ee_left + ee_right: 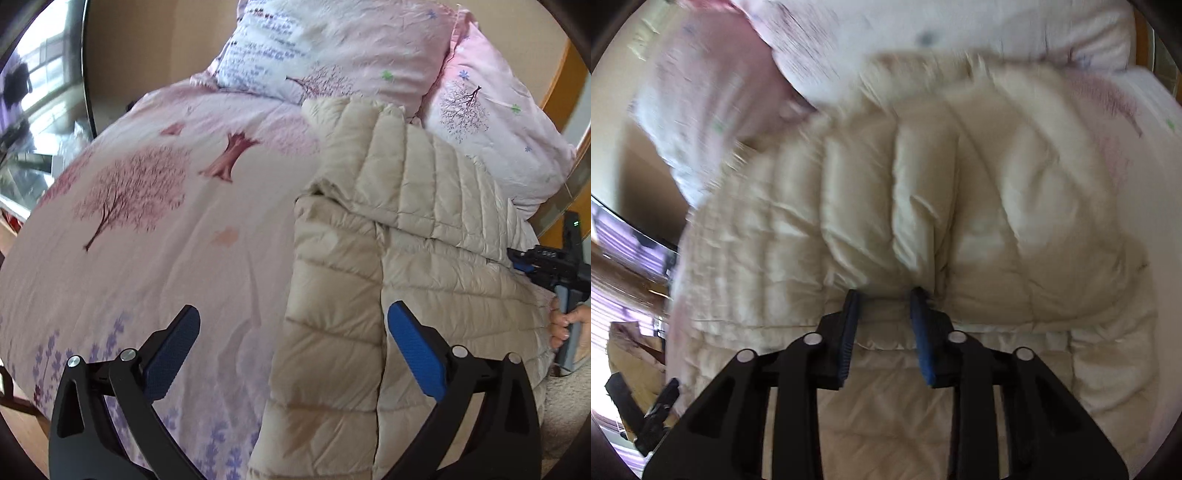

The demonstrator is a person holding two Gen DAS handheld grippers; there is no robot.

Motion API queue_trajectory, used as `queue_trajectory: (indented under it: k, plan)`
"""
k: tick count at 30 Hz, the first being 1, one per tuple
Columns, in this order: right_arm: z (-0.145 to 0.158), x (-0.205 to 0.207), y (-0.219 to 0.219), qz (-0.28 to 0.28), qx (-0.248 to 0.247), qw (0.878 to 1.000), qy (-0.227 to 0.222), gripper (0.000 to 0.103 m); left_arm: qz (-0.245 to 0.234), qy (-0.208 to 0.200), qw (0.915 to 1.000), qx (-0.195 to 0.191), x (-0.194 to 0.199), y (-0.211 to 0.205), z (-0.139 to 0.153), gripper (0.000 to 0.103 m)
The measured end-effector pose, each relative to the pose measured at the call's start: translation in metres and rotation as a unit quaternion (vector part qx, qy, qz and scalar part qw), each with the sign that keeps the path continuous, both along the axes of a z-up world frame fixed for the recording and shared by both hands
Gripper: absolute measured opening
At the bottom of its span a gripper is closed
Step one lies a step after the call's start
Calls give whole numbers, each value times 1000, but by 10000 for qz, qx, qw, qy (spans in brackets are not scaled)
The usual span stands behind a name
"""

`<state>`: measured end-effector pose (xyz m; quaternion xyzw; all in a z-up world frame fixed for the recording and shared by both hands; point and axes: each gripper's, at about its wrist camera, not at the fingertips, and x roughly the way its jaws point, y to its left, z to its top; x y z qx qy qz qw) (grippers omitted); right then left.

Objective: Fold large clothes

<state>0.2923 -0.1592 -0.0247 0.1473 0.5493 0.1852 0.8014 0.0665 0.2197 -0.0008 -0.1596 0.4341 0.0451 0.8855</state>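
A cream quilted puffer jacket (pixel 406 236) lies partly folded on a bed with a pink tree-print duvet (pixel 166 221). My left gripper (pixel 293 317) is open, its jaws wide apart over the jacket's left edge, holding nothing. In the right wrist view, which is blurred, my right gripper (pixel 884 293) is closed on a bunched fold of the jacket (pixel 923 184). The right gripper also shows in the left wrist view (pixel 517 256) at the jacket's right edge, held by a hand.
Two pink printed pillows (pixel 332 48) lie at the head of the bed behind the jacket. A wooden headboard (pixel 561 74) stands at the far right. A window and room clutter (pixel 33 92) show past the bed's left edge.
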Motion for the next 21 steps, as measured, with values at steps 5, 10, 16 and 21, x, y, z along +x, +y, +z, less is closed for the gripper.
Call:
queue_trajectory:
  k: [5, 10, 16, 21]
  plan:
    - [43, -30, -23, 85, 330, 9980, -534, 53, -180, -579, 9978, 272, -22, 1, 10, 102]
    - [68, -72, -80, 56, 413, 9933, -1078, 78, -444, -328, 9985, -12, -28, 9, 1, 102]
    - [47, -123, -160, -260, 328, 9960, -793, 80, -804, -501, 9953, -190, -48, 16, -9, 102]
    - [9, -153, -205, -501, 651, 9963, -247, 80, -1043, -377, 9873, -1134, -63, 25, -23, 102]
